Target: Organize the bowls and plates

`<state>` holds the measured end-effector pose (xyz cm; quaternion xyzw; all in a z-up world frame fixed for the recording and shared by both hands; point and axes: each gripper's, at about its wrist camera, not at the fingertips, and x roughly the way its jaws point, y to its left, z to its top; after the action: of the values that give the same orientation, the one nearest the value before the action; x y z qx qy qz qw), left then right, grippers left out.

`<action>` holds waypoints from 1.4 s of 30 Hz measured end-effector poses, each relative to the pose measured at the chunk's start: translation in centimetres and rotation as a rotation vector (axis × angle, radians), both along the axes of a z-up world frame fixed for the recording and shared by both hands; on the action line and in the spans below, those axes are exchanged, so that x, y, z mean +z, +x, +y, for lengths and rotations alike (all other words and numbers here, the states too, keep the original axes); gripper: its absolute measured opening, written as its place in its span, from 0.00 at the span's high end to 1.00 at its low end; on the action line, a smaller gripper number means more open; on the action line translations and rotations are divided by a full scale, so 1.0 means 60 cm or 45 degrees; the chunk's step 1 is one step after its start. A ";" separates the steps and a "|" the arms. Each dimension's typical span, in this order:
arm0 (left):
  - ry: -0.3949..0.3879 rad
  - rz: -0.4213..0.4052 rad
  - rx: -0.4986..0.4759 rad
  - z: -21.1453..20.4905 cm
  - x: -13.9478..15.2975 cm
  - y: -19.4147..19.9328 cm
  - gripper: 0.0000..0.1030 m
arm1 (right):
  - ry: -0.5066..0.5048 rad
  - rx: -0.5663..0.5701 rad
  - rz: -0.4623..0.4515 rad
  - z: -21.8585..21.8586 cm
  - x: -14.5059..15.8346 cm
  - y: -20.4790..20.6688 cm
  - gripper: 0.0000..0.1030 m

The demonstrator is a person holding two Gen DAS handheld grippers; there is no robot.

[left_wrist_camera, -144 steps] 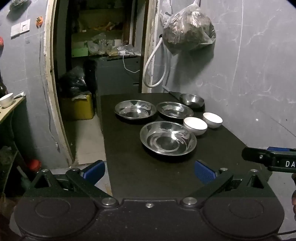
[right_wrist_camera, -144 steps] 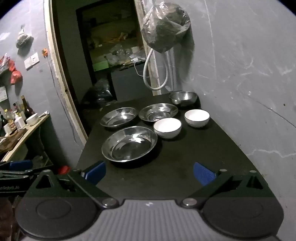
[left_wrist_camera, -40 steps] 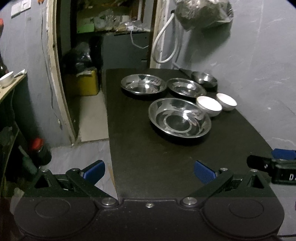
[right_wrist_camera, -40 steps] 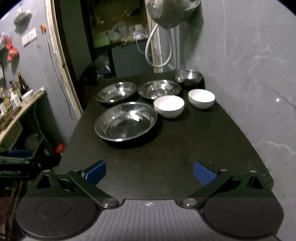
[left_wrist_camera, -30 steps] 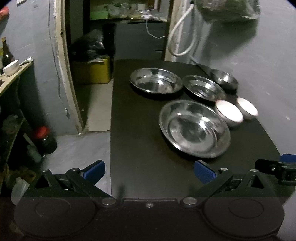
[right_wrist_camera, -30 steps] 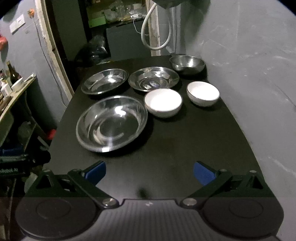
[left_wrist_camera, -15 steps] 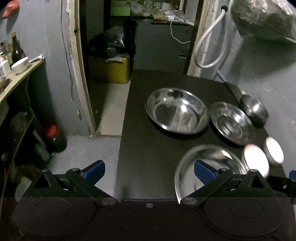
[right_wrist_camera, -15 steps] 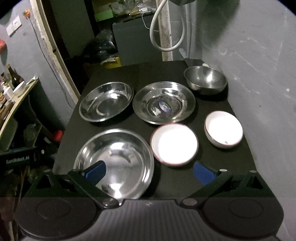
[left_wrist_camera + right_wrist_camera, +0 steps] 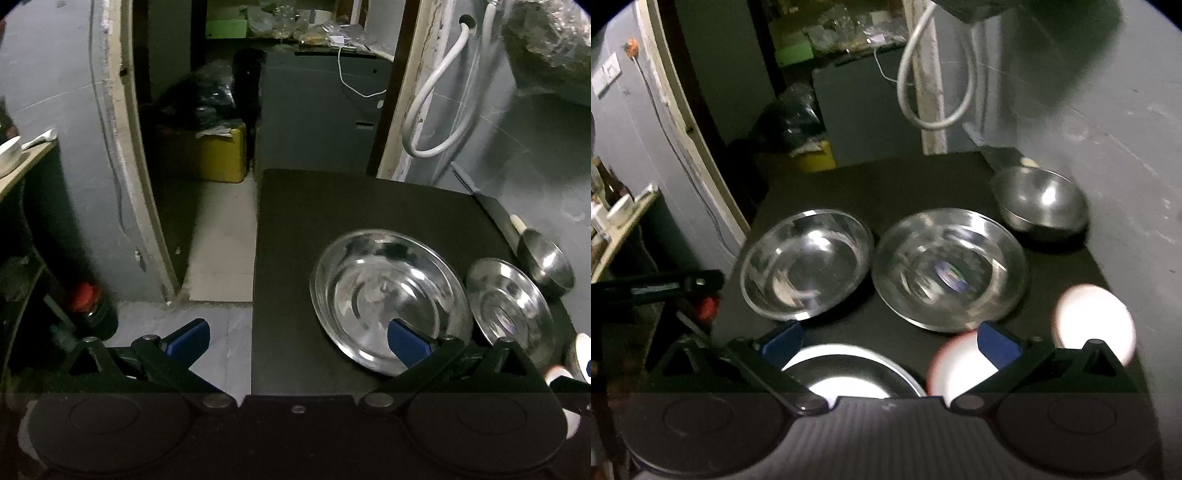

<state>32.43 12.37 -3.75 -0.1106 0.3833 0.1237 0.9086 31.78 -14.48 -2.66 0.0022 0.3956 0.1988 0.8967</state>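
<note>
Both hand-held grippers are now far forward over the desk (image 9: 295,229) instead of back at its near edge. The left hand-held gripper (image 9: 297,338) has swung toward the desk's left side, its right finger over the back-left steel plate (image 9: 373,280). The right hand-held gripper (image 9: 888,338) hangs above the nearest steel plate (image 9: 849,369) and the nearer white bowl (image 9: 955,365).
</note>
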 end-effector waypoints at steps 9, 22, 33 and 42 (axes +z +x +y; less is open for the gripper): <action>-0.061 0.052 -0.097 0.034 -0.042 0.086 0.01 | 0.152 0.005 0.059 0.050 -0.037 0.041 0.01; -0.186 0.096 -0.164 0.046 -0.081 0.111 0.36 | 0.184 -0.076 0.135 0.081 -0.085 0.080 0.40; -0.159 0.125 -0.165 0.037 -0.081 0.122 0.80 | 0.273 -0.110 0.166 0.084 -0.112 0.100 0.76; -0.047 0.122 -0.226 0.016 -0.074 0.096 0.81 | 0.208 -0.067 0.100 0.094 -0.103 0.083 0.78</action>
<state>38.16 13.33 -8.21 -0.0870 0.4369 0.0409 0.8944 36.78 -8.82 -8.82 0.0935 0.4128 0.2067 0.8821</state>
